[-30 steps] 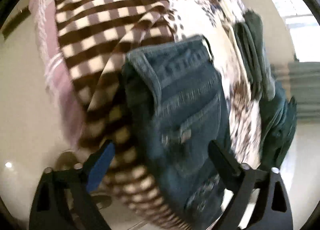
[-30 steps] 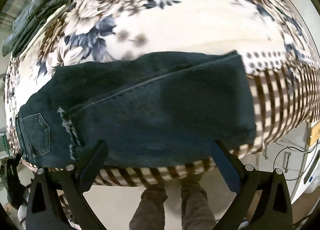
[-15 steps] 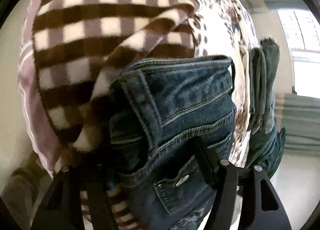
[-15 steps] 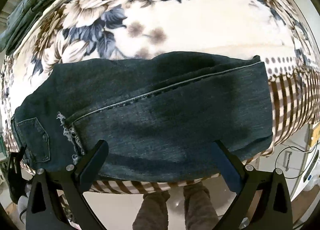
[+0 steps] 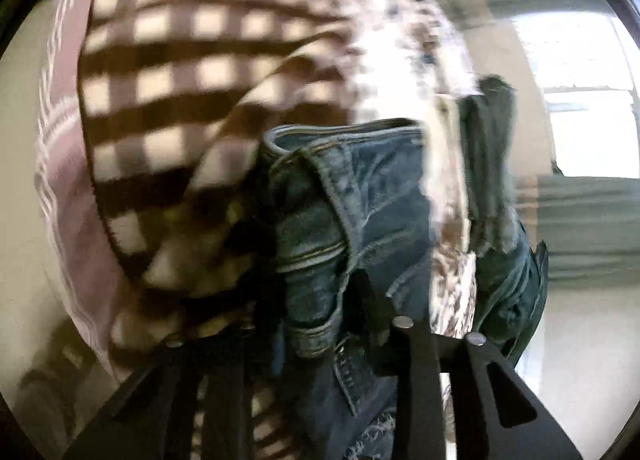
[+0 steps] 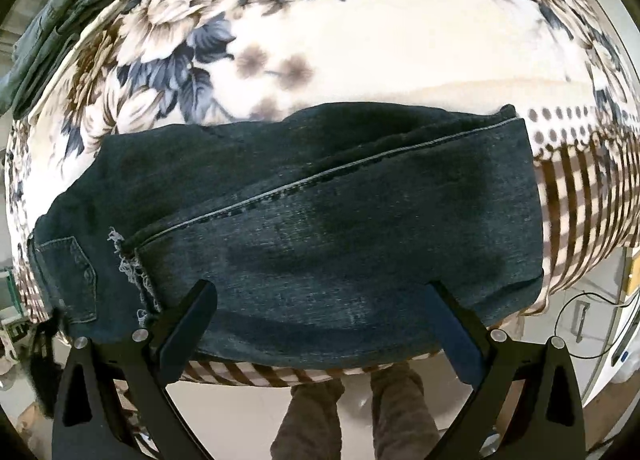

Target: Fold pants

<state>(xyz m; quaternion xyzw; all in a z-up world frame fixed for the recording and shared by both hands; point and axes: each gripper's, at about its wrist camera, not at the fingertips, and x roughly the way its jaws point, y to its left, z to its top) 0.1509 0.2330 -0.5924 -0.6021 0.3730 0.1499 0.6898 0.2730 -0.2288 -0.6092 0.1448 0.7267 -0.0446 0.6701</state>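
Observation:
Dark blue jeans [image 6: 320,195] lie folded lengthwise across the blanket-covered table, waistband and back pocket at the left, legs to the right. My right gripper [image 6: 320,312] is open and empty, its fingers hovering over the jeans' near edge. In the left wrist view my left gripper [image 5: 320,300] is shut on the jeans' waistband [image 5: 352,195], which bunches up between the fingers. The view is blurred.
A floral and brown-checked blanket [image 6: 320,39] covers the table. A pile of green clothing [image 6: 68,11] lies at the far left corner; it also shows in the left wrist view [image 5: 492,163]. A person's legs [image 6: 352,412] stand at the near edge. Cables hang at right.
My left gripper has closed on the waistband and bunched it up. My right gripper has moved a little closer to the jeans and stays open.

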